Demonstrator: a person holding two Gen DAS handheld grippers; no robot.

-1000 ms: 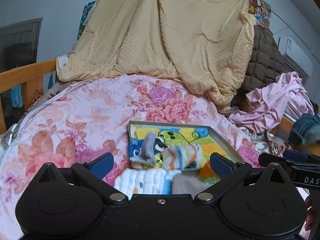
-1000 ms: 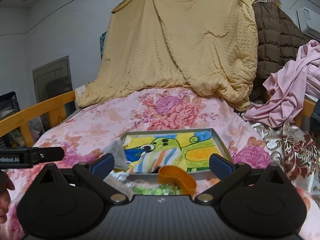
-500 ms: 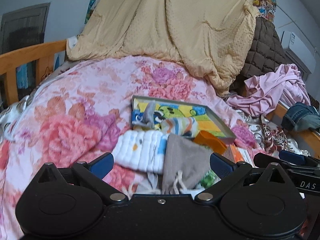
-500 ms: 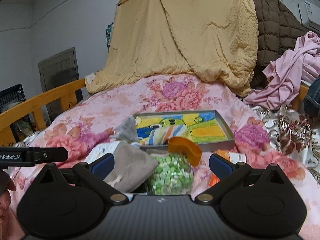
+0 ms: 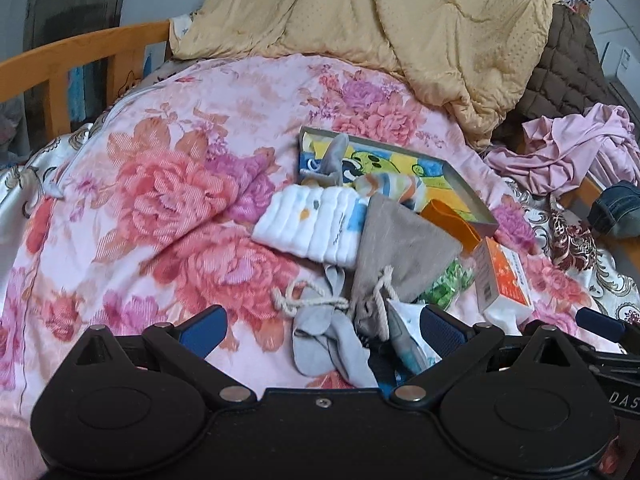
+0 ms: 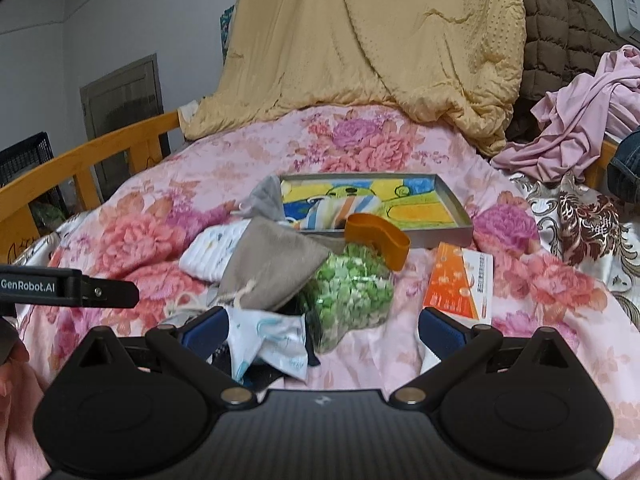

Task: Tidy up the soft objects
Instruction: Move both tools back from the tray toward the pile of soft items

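**Both claws apart above the pile on the bed**

Left claw (image 5: 320,330): fingers spread wide, nothing between the pads; it hangs over the near end of the pile. Right claw (image 6: 322,330): fingers likewise spread, gripping nothing, over the same pile from slightly further right.

Left to right, left wrist view:
- Wooden bed rail (image 5: 84,46) at far left; pink floral quilt (image 5: 160,208) covers the bed.
- Grey sock (image 5: 328,344) lies nearest the left claw, beside a white cord.
- Folded white cloth (image 5: 308,224) sits just behind it, touching the grey drawstring pouch (image 5: 400,248).
- Picture tray (image 5: 460,184) lies behind the pouch; a striped sock (image 5: 392,186) rests inside it and a small grey pouch (image 5: 334,158) leans over its left edge.
- Orange band (image 5: 448,220) sits against the tray's near rim.
- Orange box (image 5: 504,280) lies to the right of the pouch.
- Pink garment (image 5: 568,152) is heaped at far right.

Right wrist view: a bag of green pieces (image 6: 352,292) lies partly under the drawstring pouch, and a white wrapped packet (image 6: 276,336) lies between the right claw's fingers, untouched. Yellow blanket (image 6: 380,48) hangs at the back.
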